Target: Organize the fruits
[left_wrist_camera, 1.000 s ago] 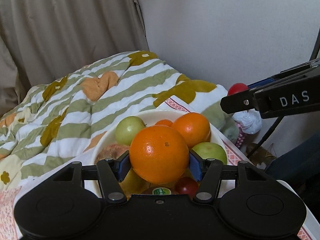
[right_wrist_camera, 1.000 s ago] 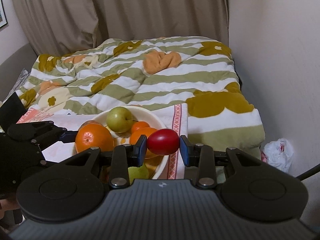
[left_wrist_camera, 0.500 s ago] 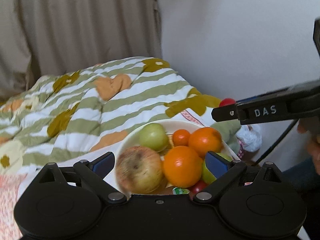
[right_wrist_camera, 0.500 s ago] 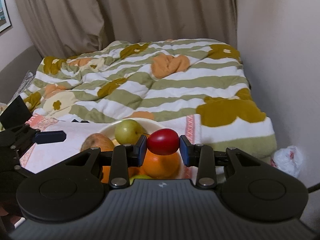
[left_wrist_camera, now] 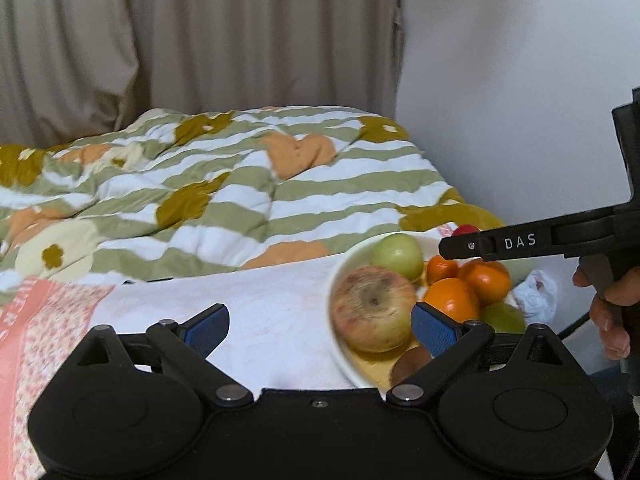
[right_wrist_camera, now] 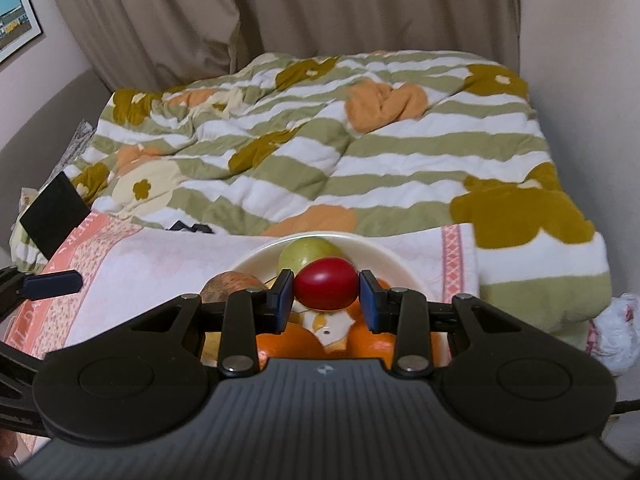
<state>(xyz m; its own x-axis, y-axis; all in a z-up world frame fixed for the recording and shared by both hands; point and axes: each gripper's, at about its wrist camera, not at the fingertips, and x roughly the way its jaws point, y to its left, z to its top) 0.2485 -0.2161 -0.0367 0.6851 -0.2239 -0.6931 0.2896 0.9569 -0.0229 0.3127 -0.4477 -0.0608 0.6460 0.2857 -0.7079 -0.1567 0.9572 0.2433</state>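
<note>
Over bowl: left hand-held gripper now spread, orange released; right pinching red fruit.

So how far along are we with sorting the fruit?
Mostly done, by the look of it: the bowl already holds oranges, green apples and a reddish apple. In hand: the right gripper is shut on a red fruit above the bowl. The left gripper, jaws open, holds nothing. Left: setting down that red fruit.

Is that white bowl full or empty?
Full: the white bowl holds apples, oranges and more fruit piled together.
</note>
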